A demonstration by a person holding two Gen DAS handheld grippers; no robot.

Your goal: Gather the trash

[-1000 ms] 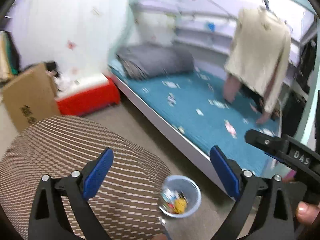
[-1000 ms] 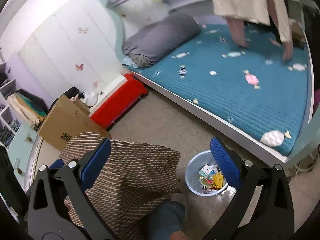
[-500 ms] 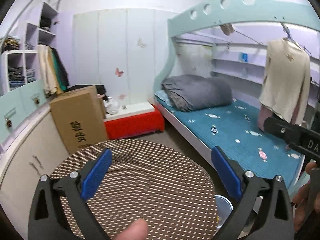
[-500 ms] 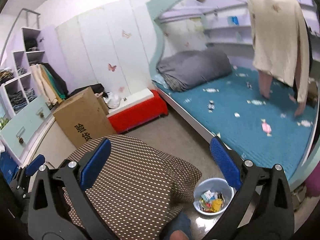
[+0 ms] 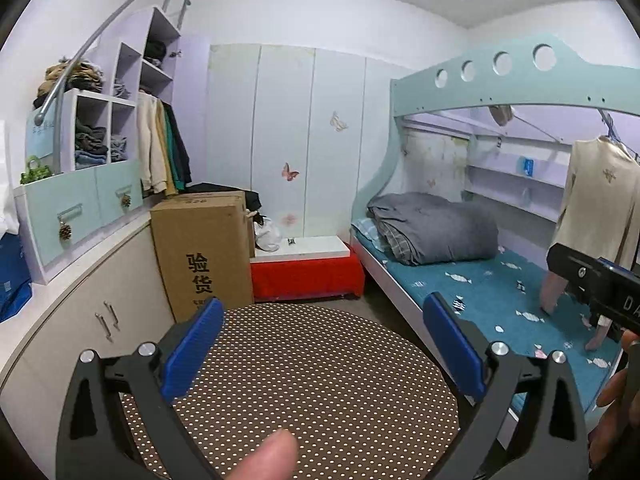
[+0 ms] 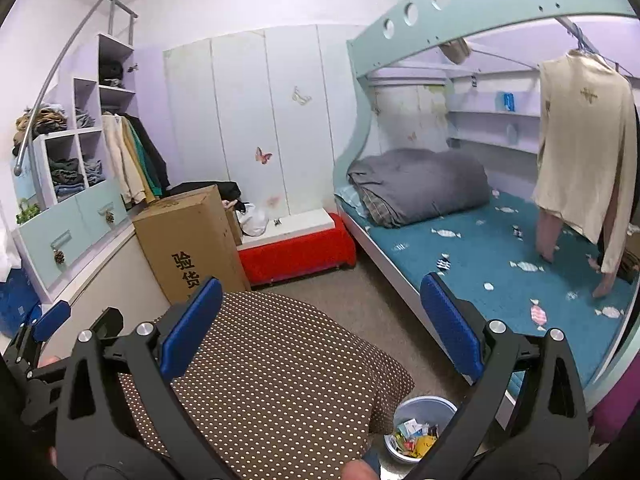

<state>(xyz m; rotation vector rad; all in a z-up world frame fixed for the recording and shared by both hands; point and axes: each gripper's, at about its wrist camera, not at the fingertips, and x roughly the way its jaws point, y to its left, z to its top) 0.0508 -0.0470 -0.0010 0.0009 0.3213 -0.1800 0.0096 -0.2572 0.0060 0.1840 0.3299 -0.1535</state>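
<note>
Both grippers are held level above a round table (image 5: 320, 380) covered in a brown cloth with white dots, looking across a small bedroom. The left gripper (image 5: 324, 354) has its blue-padded fingers spread wide with nothing between them; a fingertip (image 5: 266, 458) of the person shows at the near edge of that view. The right gripper (image 6: 320, 322) is likewise wide and empty.

On the floor at the near right of the table, just beside the hanging cloth, stands a pale blue trash bin (image 6: 420, 428). Colourful wrappers and scraps of paper (image 6: 414, 438) lie inside it. The bin shows only in the right wrist view, partly behind the right finger of that gripper.

To the right runs a bunk bed with a teal mattress (image 6: 500, 248). Small candy-like wrappers (image 6: 538, 314) are scattered over the mattress, well apart from one another. A folded grey quilt (image 6: 416, 186) lies at the far end of the bed, and a cream garment (image 6: 580, 152) hangs from a rail above the mattress on the right.

At the far left of the table stands a tall cardboard box (image 5: 200, 252) with printed characters, and just right of it a low red bench (image 5: 308, 272) with a white top against the white wardrobe doors (image 5: 288, 140).
</note>
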